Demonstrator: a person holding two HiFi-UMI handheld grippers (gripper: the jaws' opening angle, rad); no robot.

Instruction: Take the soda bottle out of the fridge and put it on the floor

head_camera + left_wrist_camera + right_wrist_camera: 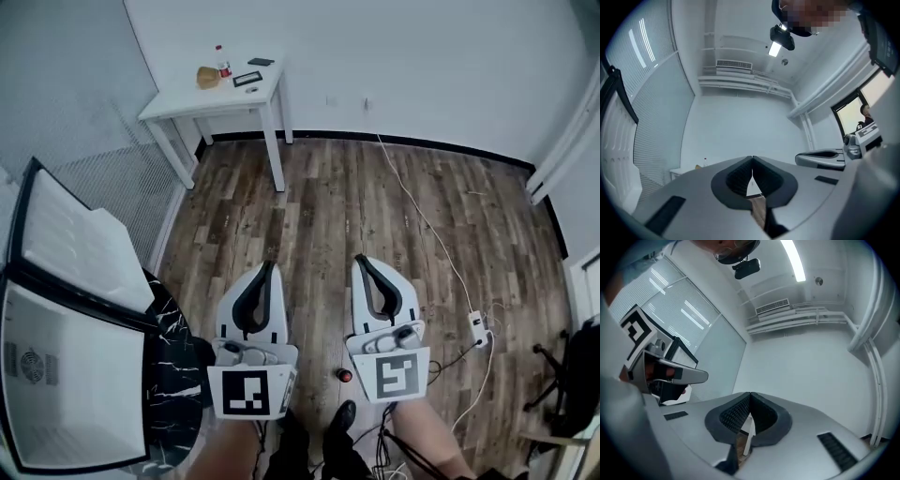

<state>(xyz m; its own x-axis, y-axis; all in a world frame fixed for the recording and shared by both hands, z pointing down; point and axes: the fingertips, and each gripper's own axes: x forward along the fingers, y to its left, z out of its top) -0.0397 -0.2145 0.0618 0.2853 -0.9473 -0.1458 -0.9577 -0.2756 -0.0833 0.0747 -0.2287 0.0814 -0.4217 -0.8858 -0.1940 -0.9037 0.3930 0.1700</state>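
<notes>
A small red round cap with a dark rim (345, 375) shows on the wooden floor between my two grippers, near the person's shoes. It looks like a bottle seen from above, but I cannot tell for sure. The white fridge with black edges (70, 394) stands at the left, its door (80, 239) swung open. My left gripper (268, 266) and right gripper (360, 261) hover side by side above the floor. Each has its jaws closed tip to tip with nothing between them. The left gripper view (752, 158) and the right gripper view (750, 394) look up at bare walls.
A white table (262, 94) stands at the back left with a small red-capped bottle (223, 62), a brown thing and two dark flat items. A white cable runs to a power strip (479, 327) at the right. A dark chair base (553, 375) sits far right.
</notes>
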